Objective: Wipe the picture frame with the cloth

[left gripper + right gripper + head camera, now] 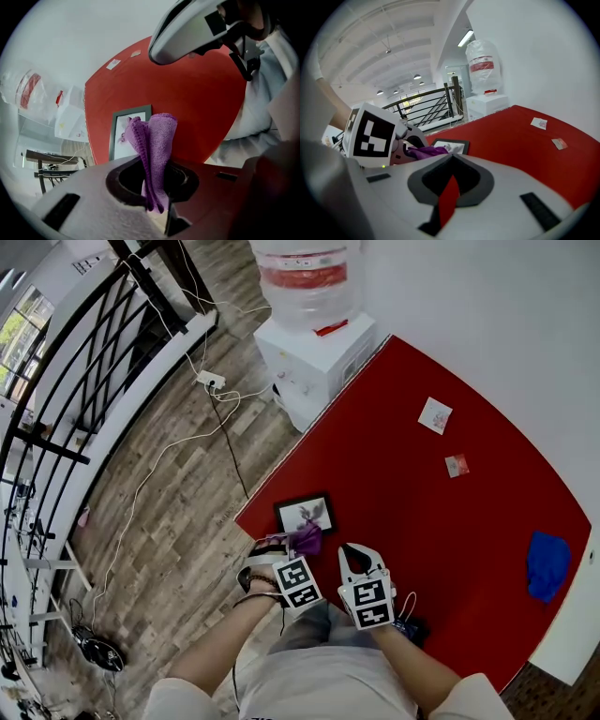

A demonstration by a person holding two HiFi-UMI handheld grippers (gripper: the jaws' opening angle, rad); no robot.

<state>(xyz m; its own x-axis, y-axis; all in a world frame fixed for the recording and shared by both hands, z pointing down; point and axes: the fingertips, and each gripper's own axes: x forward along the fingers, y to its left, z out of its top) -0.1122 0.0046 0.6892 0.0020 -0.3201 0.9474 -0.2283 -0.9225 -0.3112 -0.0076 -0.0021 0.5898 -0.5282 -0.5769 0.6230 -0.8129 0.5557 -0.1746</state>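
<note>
The black picture frame (305,514) with a pale print lies flat near the red table's (450,521) front left corner. My left gripper (291,546) hovers just on my side of it, shut on a folded purple cloth (307,539). In the left gripper view the cloth (154,140) stands up out of the gripper (152,190), with the frame (129,131) beyond it. My right gripper (354,557) hangs beside the left, right of the frame, its jaws together and empty; in its own view the gripper (447,197) shows only a thin red slit, and the frame (451,146) lies ahead.
A blue cloth (547,563) lies at the table's right edge. Two small cards (435,415) (457,465) sit further back. A water dispenser (314,334) stands against the table's far left edge, with cables and a black railing (84,381) on the wooden floor.
</note>
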